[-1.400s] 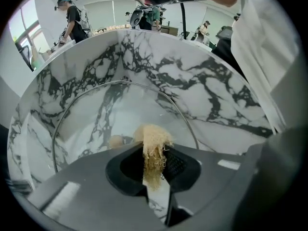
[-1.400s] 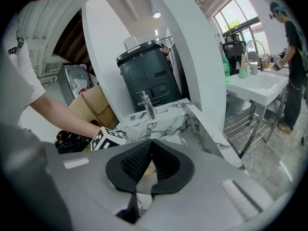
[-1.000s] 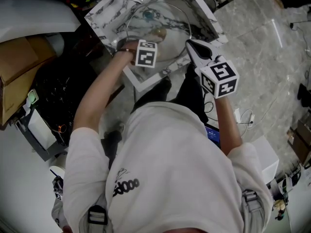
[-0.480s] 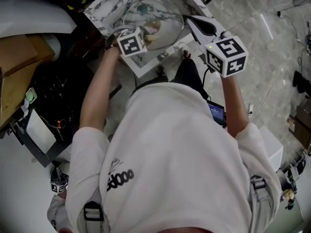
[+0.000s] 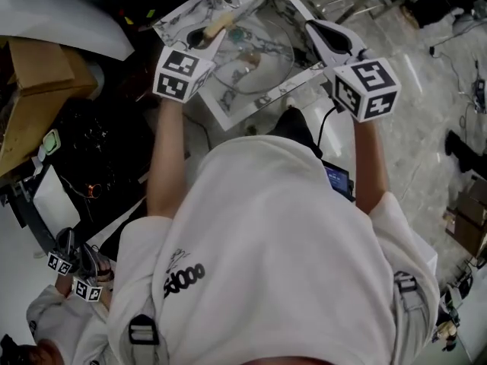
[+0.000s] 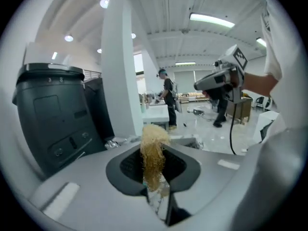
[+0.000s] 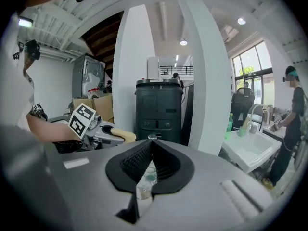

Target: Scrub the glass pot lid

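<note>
The glass pot lid [image 5: 255, 52] sits tilted over the marble-patterned basin [image 5: 236, 112], its knob [image 5: 238, 34] toward the far side. My right gripper [image 5: 312, 27] is shut on the lid's right rim; in the right gripper view the glass [image 7: 144, 177] runs edge-on between the jaws, with the knob [image 7: 152, 136] at the tip. My left gripper [image 5: 207, 33] is shut on a tan fibre scrubber [image 5: 219, 23], held left of the lid and off the glass. The scrubber [image 6: 154, 153] sticks up between the jaws of that left gripper [image 6: 154, 182].
A black bin [image 7: 159, 109] and a white pillar [image 7: 207, 81] stand ahead of the right gripper. A white sink [image 7: 250, 153] with a person [image 7: 291, 124] is at the right. Cardboard boxes [image 5: 30, 90] lie left of the basin. Another person [image 6: 168, 97] stands far off.
My left gripper has moved left and off the lid, taking the scrubber with it. The right gripper has risen toward the far side, still on the lid's rim.
</note>
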Tool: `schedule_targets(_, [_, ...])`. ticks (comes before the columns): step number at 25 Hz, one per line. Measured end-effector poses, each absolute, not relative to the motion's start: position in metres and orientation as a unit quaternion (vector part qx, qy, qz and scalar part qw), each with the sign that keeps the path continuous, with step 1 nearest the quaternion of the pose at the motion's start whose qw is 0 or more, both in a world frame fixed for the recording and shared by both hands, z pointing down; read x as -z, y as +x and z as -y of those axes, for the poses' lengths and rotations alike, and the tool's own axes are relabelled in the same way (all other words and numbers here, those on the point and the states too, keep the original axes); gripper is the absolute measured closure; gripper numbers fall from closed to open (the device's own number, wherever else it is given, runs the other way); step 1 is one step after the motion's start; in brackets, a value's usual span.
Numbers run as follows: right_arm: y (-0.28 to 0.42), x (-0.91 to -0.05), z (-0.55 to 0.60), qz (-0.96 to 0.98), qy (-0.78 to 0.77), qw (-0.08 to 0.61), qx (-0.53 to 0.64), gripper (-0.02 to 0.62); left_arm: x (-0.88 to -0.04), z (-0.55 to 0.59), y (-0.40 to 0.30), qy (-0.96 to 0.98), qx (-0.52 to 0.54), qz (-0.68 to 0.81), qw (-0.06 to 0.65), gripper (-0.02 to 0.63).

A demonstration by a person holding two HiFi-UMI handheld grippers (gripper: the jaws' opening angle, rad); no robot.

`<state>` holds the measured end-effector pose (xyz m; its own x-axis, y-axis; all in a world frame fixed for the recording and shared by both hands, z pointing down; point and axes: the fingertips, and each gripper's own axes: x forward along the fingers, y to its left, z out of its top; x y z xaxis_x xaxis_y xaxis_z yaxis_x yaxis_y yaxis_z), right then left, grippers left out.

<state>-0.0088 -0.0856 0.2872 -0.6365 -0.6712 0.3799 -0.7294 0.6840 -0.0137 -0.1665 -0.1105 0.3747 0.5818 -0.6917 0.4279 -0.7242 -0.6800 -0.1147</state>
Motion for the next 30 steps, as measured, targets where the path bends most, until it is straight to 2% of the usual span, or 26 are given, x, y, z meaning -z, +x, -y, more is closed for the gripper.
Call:
schedule_targets(7, [-0.03, -0.241, 0.098, 0.906, 0.39, 0.161, -0.018, 0.592, -0.271, 0.125, -0.205, 0.861, -0.111, 0.497, -0.008, 0.552])
schedule_targets(15, [-0.046, -0.194, 0.098, 0.912, 0.381, 0.143, 0.046, 0.592, -0.195, 0.112, -0.207, 0.848, -0.083, 0.514, -0.096, 0.551])
schedule_targets(23, [-0.045, -0.178, 0.102, 0.902, 0.402, 0.139, 0.075, 0.594, -0.159, 0.101, -0.2, 0.843, -0.06, 0.513, -0.15, 0.551])
schedule_targets(30, [-0.046, -0.181, 0.109, 0.9, 0.405, 0.142, 0.074, 0.594, -0.166, 0.106, -0.198, 0.851, -0.052, 0.505, -0.135, 0.551])
